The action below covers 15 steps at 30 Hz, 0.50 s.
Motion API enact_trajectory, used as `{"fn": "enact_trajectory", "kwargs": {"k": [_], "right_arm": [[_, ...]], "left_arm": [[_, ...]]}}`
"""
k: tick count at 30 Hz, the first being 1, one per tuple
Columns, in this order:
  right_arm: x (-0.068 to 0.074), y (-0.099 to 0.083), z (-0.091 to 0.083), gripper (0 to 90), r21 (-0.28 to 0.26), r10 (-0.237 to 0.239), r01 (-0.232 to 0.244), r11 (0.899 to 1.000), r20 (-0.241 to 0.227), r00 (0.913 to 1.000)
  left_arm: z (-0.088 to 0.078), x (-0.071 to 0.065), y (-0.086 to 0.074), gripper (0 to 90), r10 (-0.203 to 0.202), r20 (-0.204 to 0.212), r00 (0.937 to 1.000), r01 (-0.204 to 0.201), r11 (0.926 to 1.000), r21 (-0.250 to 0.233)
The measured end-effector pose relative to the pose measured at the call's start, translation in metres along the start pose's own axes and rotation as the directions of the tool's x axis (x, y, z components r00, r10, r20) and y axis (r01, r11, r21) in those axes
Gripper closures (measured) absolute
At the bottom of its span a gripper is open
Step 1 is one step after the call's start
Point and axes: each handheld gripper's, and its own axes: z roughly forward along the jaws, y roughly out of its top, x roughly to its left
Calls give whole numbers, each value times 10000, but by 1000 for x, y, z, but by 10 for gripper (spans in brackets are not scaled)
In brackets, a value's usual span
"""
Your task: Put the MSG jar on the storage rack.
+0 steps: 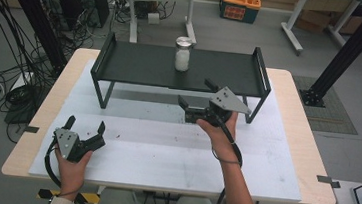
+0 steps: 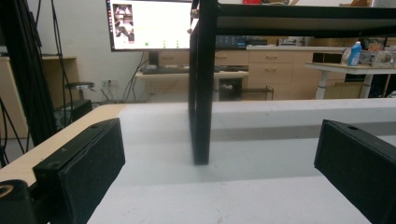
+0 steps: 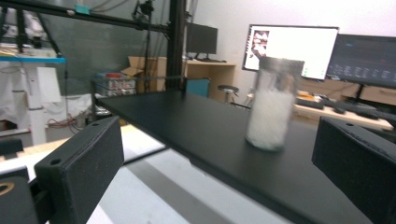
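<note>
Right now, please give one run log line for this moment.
left tongs: open, empty | right tongs: open, facing jar | jar: upright on black shelf

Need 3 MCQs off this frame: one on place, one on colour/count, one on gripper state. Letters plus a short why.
1. Where does the jar stand?
A. on the black shelf
B. on the white mat
C. in the left gripper

2. What colour is the jar's filling?
A. red
B. white
C. green

3. How does the right gripper stand?
A. shut on the jar
B. shut on nothing
C. open, short of the jar

Key:
1 A: the high view shows the jar upright on the shelf top.
2 B: the right gripper view shows white contents behind clear glass.
3 C: its jaws stand wide apart, with the jar farther off between them on the shelf.
</note>
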Motion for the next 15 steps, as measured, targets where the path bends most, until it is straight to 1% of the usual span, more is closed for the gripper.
{"fn": "enact_trajectory", "kwargs": {"k": [2, 3, 4, 5, 6, 7, 8, 9, 10, 12, 13, 14, 15], "right_arm": [[-1, -8, -7, 18, 9, 101, -101, 9999, 143, 9998], [-2, -17, -14, 14, -32, 234, -233, 9997, 261, 9994], [-2, -17, -14, 14, -32, 234, -233, 9997, 261, 9994], [-3, -25, -22, 14, -28, 385, -384, 9993, 413, 9984], [-3, -28, -26, 14, -17, 470, -469, 9989, 516, 9976], [-3, -28, -26, 14, -17, 470, -469, 9989, 516, 9976], [-3, -32, -30, 14, -7, 498, -498, 9988, 628, 9968], [-3, -39, -38, 15, 9, 527, -529, 9986, 830, 9952], [-3, -39, -38, 15, 9, 527, -529, 9986, 830, 9952], [-3, -49, -51, 15, -3, 540, -544, 9985, 1188, 9914], [-3, -52, -55, 14, -20, 528, -530, 9986, 1308, 9900], [-3, -52, -55, 14, -20, 528, -530, 9986, 1308, 9900], [-2, -56, -59, 16, -72, 547, -542, 9985, 1442, 9880]], "left_arm": [[0, 0, 0, 20, -3, 3, 10000, 3, 10000, 0], [0, 0, 0, 20, -9, 5, 10000, 9, 10000, 0], [0, 0, 0, 20, -8, 9, 10000, 8, 10000, -4], [0, 0, 0, 20, -10, 11, 10000, 10, 10000, -10], [0, 0, 0, 20, -8, 10, 10000, 8, 10000, -10], [0, 0, 0, 20, -8, 10, 10000, 8, 10000, -10], [0, 0, 0, 20, -1, 7, 10000, 1, 10000, -8], [0, 0, 0, 20, -5, 8, 10000, 5, 10000, -12], [0, 0, 0, 20, -8, 6, 10000, 8, 10000, -17], [0, 0, 0, 20, -5, 7, 10000, 5, 10000, -16], [0, 0, 0, 20, 1, 9, 10000, -1, 10000, -18], [0, 0, 0, 20, 1, 9, 10000, -1, 10000, -18], [0, 0, 0, 20, 6, 6, 10000, -6, 10000, -18]]}}
